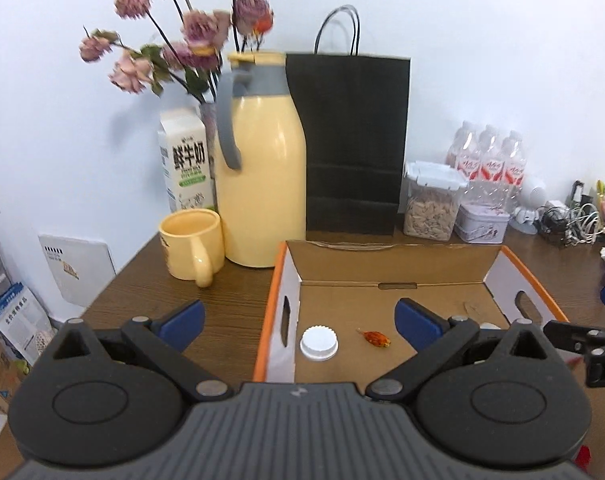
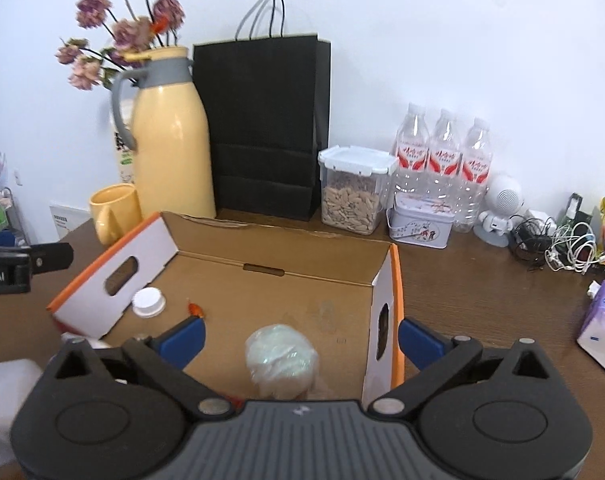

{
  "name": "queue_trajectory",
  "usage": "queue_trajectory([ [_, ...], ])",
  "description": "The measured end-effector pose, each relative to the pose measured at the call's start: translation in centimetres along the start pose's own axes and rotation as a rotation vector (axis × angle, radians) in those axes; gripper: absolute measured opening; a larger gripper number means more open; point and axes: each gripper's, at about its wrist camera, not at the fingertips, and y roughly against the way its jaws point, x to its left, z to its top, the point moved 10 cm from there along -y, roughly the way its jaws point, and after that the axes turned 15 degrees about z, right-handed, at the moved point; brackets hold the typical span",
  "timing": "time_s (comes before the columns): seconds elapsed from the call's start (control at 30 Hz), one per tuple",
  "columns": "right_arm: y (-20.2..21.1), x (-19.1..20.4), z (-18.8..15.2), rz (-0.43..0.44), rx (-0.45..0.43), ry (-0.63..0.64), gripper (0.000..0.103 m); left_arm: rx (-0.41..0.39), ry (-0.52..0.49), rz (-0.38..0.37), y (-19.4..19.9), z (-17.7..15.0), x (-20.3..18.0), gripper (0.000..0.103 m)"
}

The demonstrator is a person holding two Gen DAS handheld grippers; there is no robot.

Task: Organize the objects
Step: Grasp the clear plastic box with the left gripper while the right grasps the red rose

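An open cardboard box (image 1: 394,258) with orange-edged white sides sits on the brown table; it also shows in the right wrist view (image 2: 270,256). Inside lie a white round lid (image 1: 319,343) (image 2: 148,301), a small orange wrapped candy (image 1: 376,338) (image 2: 195,309) and a pale plastic-wrapped ball (image 2: 280,360). My left gripper (image 1: 300,318) is open and empty, straddling the box's left wall above the lid. My right gripper (image 2: 301,340) is open and empty, straddling the box's right wall above the wrapped ball.
Behind the box stand a yellow thermos jug (image 1: 258,160), yellow mug (image 1: 192,244), milk carton (image 1: 184,160), flowers (image 1: 182,36), black paper bag (image 1: 352,140), seed container (image 2: 354,188), tin (image 2: 420,220), water bottles (image 2: 442,160). Cables (image 2: 558,246) and a tissue pack (image 2: 602,328) lie right.
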Motion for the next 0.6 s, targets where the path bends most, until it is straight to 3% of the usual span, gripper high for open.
queue_trajectory([
  [0.3,6.5,2.9,-2.9,0.009,-0.057,0.064,0.103,-0.074,-0.006,-0.039,5.2,-3.1,3.3,0.103],
  [0.6,10.0,5.3,-8.5,0.047,-0.059,0.078,0.103,-0.026,0.008,-0.060,7.8,-8.6,6.5,0.103],
])
